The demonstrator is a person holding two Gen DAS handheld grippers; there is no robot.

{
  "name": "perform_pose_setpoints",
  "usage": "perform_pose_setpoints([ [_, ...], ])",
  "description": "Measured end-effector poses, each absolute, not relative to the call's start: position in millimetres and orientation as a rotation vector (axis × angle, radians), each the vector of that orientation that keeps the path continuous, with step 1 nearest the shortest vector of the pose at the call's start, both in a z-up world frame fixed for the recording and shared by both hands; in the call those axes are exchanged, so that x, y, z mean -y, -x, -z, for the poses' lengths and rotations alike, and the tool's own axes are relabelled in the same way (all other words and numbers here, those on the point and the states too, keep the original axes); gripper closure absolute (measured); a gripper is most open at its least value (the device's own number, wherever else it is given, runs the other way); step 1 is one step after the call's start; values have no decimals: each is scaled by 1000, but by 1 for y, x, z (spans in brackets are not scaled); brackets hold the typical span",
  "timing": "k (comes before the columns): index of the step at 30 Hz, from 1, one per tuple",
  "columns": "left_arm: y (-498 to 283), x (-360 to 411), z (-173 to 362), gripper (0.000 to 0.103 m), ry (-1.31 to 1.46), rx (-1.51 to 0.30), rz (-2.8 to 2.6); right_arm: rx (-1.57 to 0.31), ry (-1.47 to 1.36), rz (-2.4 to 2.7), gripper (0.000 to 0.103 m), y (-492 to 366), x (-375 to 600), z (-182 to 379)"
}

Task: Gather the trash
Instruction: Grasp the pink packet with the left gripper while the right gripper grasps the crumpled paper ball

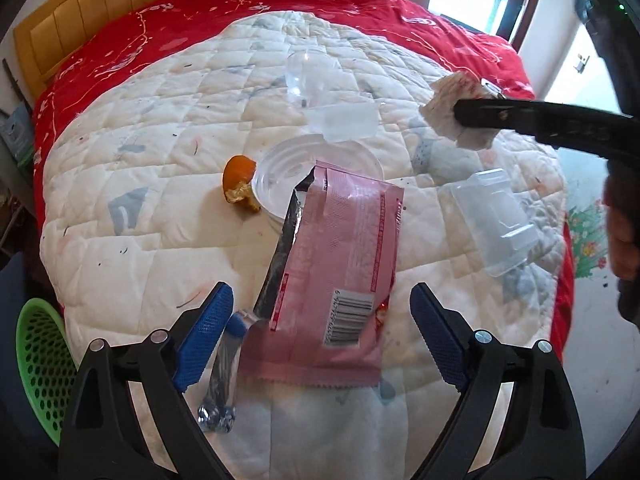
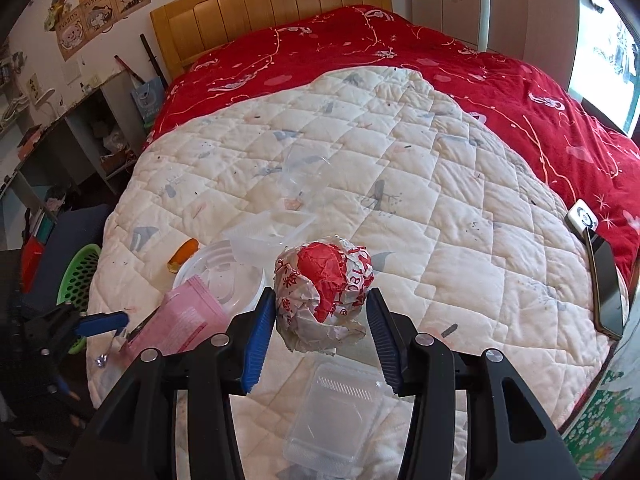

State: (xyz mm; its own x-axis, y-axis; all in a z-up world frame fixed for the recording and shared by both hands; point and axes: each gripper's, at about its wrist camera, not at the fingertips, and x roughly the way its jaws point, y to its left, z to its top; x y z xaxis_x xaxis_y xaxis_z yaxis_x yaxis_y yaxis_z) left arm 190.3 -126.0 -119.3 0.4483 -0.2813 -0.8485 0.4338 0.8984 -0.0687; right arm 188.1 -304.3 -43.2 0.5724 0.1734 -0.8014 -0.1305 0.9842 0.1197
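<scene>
My right gripper (image 2: 320, 300) is shut on a crumpled red-and-white paper ball (image 2: 324, 292) and holds it a little above the white quilt. In the left wrist view the same paper ball (image 1: 448, 108) shows at the tip of the right gripper (image 1: 460, 114). My left gripper (image 1: 320, 328) stands open over a pink snack wrapper (image 1: 340, 260). The wrapper lies flat between the blue pads, which do not touch it. A strip of silver foil (image 1: 224, 368) lies by the left pad. Orange peel (image 1: 239, 180) rests against a round white lid (image 1: 320, 164).
A clear clamshell box (image 2: 336, 416) lies under the right gripper. A clear cup (image 1: 312, 76) and a clear tray (image 1: 344, 120) lie farther back. A green basket (image 1: 40, 360) stands beside the bed on the left. A phone (image 2: 608, 280) lies at the right edge.
</scene>
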Motion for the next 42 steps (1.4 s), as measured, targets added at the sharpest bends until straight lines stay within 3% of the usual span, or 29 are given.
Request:
perform_pose_setpoints([
  [1,-190,127,121,17,-178,-1010,440,-940,-50,-183,58,-186,303,41],
  [3,-190,127,124,32,-184,-1017,439,-933,-52,-190,58,-183,301,39],
  [7,-185,124,124,46,-174,-1003,449,-921,-48,-203,58,-177,295,34],
  [8,-183,123,122,57,-174,-996,448,-918,-47,-208,58,-175,293,32],
  [12,-176,110,114,68,-119,-978,458,-906,-43,-225,58,-170,284,26],
  [18,-172,91,107,75,-60,-965,436,-885,-32,-249,58,-162,269,14],
  [42,-136,-100,70,76,109,-848,79,-869,62,-505,58,-156,113,-1],
])
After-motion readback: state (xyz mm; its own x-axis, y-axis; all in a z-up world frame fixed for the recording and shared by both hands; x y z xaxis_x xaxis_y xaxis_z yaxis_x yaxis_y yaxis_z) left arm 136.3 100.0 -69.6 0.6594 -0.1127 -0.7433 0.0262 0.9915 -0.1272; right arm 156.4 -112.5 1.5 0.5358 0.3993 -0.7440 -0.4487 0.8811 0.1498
